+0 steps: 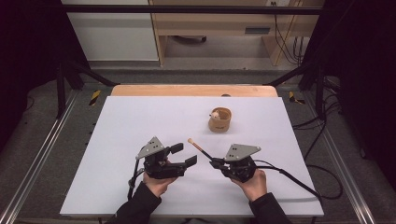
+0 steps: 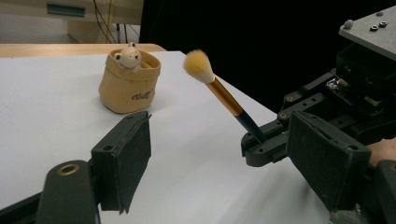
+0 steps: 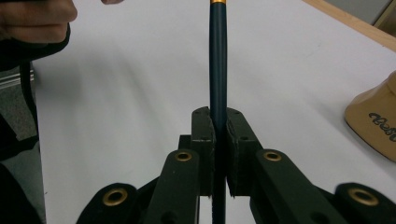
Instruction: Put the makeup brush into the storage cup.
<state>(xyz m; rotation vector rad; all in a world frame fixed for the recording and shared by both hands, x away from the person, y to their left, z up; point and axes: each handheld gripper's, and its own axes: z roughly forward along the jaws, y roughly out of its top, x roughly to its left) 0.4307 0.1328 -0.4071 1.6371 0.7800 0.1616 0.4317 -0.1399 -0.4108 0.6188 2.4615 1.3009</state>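
A makeup brush (image 1: 198,147) with a dark blue handle, gold ferrule and cream bristles is clamped by its handle end in my right gripper (image 1: 215,163), bristles pointing up and toward the far left. In the right gripper view the pads (image 3: 203,135) press on the blue handle (image 3: 218,70). My left gripper (image 1: 183,155) stands open just left of the brush, with nothing between its pads. From the left gripper view, the brush (image 2: 219,91) rises from the right gripper (image 2: 264,144) beyond my open left gripper (image 2: 224,163). A tan pouch (image 1: 220,120) holding a small bear figure stands upright behind them.
Both hands work on a white board (image 1: 130,126) over a wooden table (image 1: 187,89). The pouch (image 2: 130,84) sits at the far right of the middle; the pouch (image 3: 376,121) is close to the right of the right gripper. Black frame bars and cables surround the table.
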